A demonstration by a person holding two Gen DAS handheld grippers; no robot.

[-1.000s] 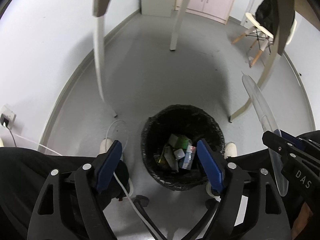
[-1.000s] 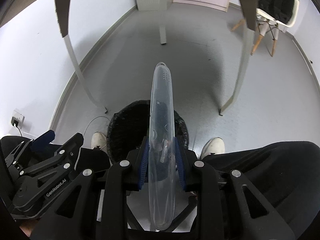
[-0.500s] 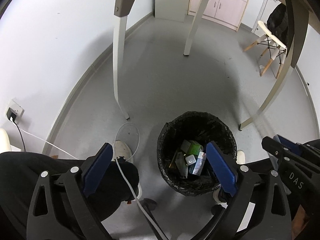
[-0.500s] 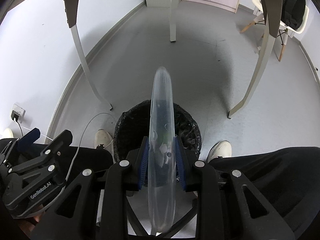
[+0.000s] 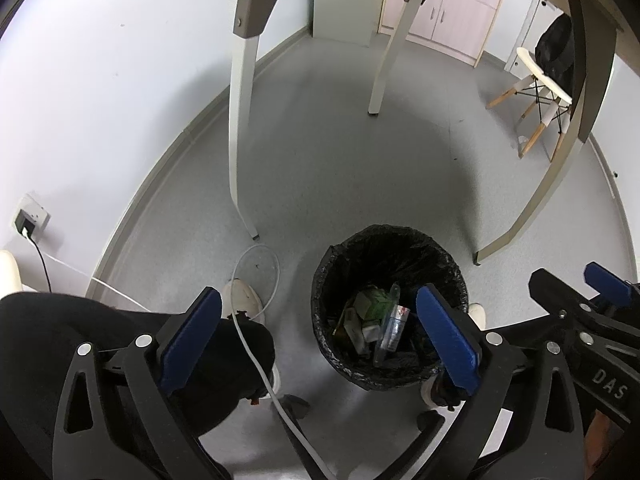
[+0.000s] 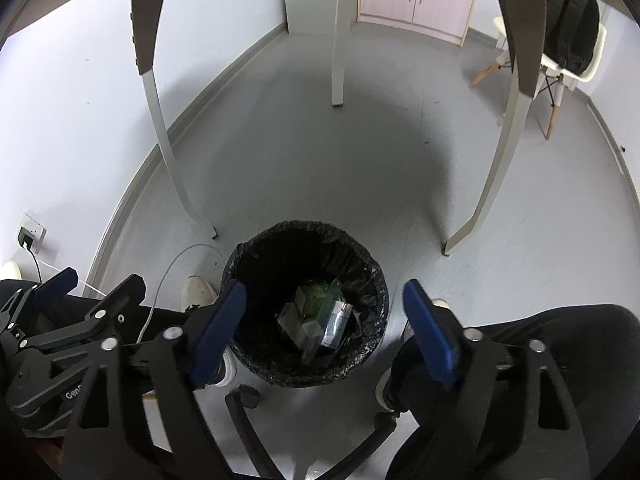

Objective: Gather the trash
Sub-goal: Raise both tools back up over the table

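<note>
Above the bin [image 6: 306,304], both grippers' jaws gape empty; table legs [image 6: 156,120] and chair [image 6: 560,60] stand beyond.

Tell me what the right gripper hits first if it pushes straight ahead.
Probably the trash heaped inside the black-lined round bin: the right gripper, jaws open, points at the clear plastic case lying on top. Depth is unclear.

left hand-held gripper [image 5: 318,334]: blue fingers [image 5: 191,334] spread wide, nothing between them, aimed down | right hand-held gripper [image 6: 326,326]: blue fingers [image 6: 430,334] spread wide, nothing held, aimed down | the two side by side, left one at the right one's left | person's dark-trousered legs [image 6: 560,360] below both
</note>
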